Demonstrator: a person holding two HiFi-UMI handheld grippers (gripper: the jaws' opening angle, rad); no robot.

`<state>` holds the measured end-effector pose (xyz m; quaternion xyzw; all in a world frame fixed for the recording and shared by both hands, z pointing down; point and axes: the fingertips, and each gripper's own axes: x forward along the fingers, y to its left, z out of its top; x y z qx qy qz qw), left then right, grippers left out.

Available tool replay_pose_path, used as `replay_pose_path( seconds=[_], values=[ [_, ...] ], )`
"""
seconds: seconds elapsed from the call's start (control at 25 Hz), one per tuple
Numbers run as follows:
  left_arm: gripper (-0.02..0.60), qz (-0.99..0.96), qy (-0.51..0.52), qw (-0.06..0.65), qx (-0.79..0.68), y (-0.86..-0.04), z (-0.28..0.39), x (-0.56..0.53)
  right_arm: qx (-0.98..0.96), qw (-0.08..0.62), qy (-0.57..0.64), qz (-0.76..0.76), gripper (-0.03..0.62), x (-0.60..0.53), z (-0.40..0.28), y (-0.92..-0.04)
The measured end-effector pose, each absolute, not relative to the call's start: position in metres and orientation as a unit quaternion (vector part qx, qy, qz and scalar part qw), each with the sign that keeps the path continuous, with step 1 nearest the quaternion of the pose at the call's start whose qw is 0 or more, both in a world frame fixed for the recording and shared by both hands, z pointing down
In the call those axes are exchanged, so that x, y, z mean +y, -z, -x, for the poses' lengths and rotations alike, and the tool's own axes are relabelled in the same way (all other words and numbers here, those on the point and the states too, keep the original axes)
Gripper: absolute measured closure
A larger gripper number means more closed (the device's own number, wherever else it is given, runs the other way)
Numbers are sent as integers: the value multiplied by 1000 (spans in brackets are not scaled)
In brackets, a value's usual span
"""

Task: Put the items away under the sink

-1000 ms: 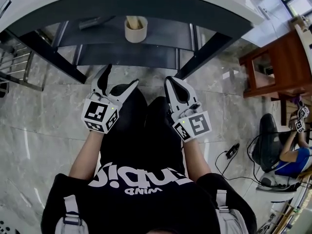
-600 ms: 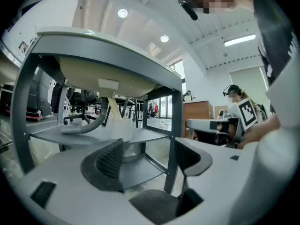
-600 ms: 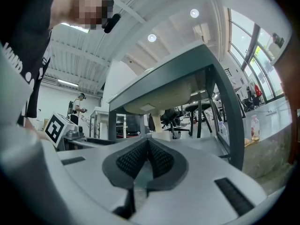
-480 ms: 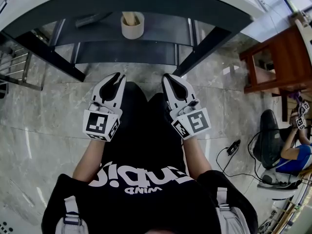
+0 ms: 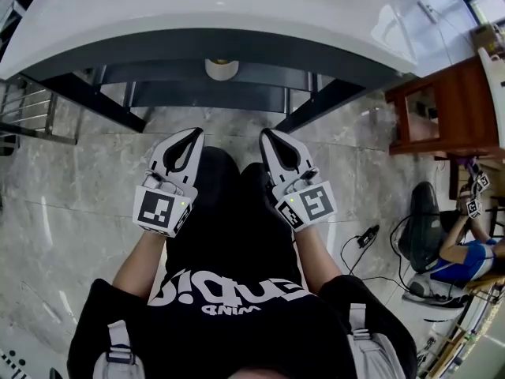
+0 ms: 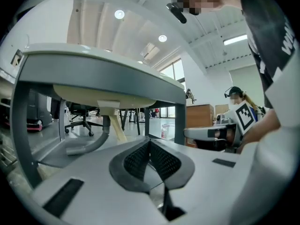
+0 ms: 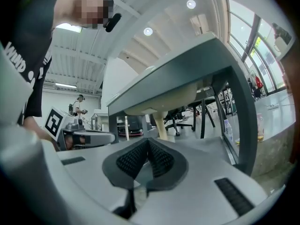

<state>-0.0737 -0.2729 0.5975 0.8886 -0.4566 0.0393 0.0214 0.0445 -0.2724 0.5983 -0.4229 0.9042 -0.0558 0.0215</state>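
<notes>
Since a second ago the left gripper (image 5: 192, 135) has gone from wide open to closed, and its own view shows the ribbed pads meeting tip to tip with nothing between them. Both grippers have also come up from the floor side towards the sink (image 5: 331, 22), whose front edge now covers more of the shelf (image 5: 166, 95) beneath it. The right gripper (image 5: 267, 134) is likewise closed on nothing. They are held level, side by side over the person's knees, well short of the shelf.

The beige cup (image 5: 222, 69) stands on that shelf about midway along its length, with only its near side peeping out under the sink's front edge. It looks put away; whether other items are left cannot be told from here.

The likely trouble is overhead. If the hands go on rising this close in, the jaw tips could knock the underside of the sink's front edge. Reaching back in blind could tip the cup.
</notes>
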Motion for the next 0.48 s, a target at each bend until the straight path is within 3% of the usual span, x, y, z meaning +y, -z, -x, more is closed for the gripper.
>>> replay_pose_path(
  seconds=[0.48],
  values=[
    [561,-891,-64,69,-445,-337,99,-241,911,-5,104,399,576,-242,-5,-334]
  ],
)
